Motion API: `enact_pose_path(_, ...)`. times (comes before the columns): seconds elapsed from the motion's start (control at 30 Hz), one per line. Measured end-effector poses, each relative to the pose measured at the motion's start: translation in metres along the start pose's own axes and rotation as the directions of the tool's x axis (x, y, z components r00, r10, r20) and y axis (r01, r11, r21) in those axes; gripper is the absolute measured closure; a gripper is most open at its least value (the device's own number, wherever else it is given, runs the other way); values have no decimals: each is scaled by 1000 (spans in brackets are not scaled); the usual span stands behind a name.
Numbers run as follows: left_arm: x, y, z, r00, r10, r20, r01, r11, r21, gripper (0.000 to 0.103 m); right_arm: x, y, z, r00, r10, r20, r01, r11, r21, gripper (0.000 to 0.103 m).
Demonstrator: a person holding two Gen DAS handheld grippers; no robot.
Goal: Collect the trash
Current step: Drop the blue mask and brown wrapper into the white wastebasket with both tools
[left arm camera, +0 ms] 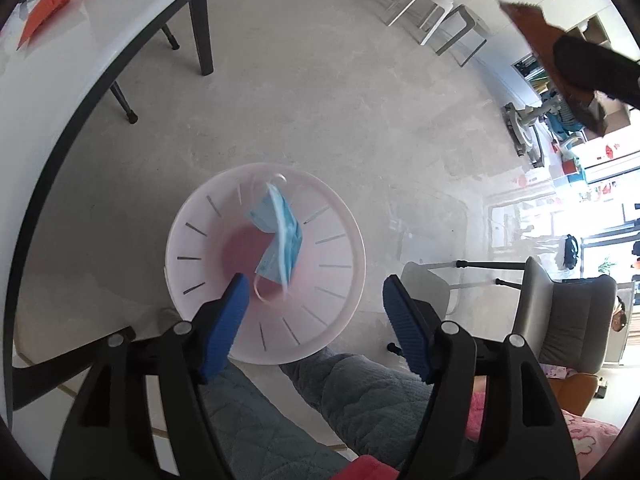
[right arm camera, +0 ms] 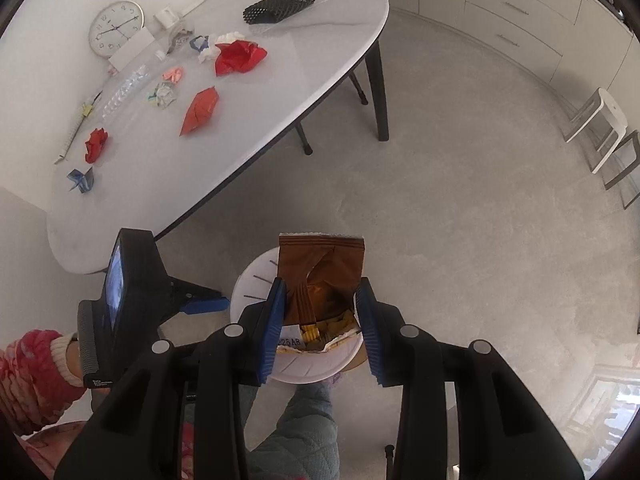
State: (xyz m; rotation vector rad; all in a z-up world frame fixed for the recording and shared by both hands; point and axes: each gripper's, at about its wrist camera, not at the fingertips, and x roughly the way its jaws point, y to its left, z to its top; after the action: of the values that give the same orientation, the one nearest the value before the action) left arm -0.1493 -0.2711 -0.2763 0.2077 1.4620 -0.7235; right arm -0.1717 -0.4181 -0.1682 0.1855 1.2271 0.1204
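Brown foil wrapper (right arm camera: pixel 320 280) sits between right gripper (right arm camera: pixel 322 332) jaws, pinched near its torn end, above bin (right arm camera: pixel 256 276). Judged light, crinkly, slippery; grip the flat seam. Left gripper (left arm camera: pixel 316 320) jaws wide, empty, over the bin. Blue mask (left arm camera: pixel 278 236), soft, hangs ahead of them inside it.

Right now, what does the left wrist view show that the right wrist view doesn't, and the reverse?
Only the left wrist view shows the blue face mask over the bin's opening, between the open left tool's fingers. Only the right wrist view shows the tabletop trash, such as the red wrapper, and the clock. Both show the white bin and the brown snack bag in the right tool.
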Motion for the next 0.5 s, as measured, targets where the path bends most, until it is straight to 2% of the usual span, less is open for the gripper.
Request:
enact_pose_path(0.13,-37,5,-11,997,54,50,-52,997,-56,33,21,8,-14,997,61,-48,-64,996,-57,65)
enact_pose_path(0.23,-85,14,-25,987,112,117,-95,985,-143,28,44,19,-25,990,95,-105,-106,988,-110,65)
enact_pose_path(0.3,-119,22,-33,974,160,161,-125,970,-210,23,62,28,-33,983,109,-146,-129,982,-135,53)
enact_pose_path(0.33,-132,23,-37,966,185,180,-139,961,-238,22,72,31,-36,980,112,-166,-136,981,-140,32)
enact_pose_path(0.37,-148,27,-44,955,215,203,-155,949,-274,20,81,35,-37,978,99,-181,-126,981,-146,19)
enact_pose_path(0.5,-201,51,-65,911,333,244,-214,886,-411,13,96,47,-33,976,83,-200,-113,984,-141,17)
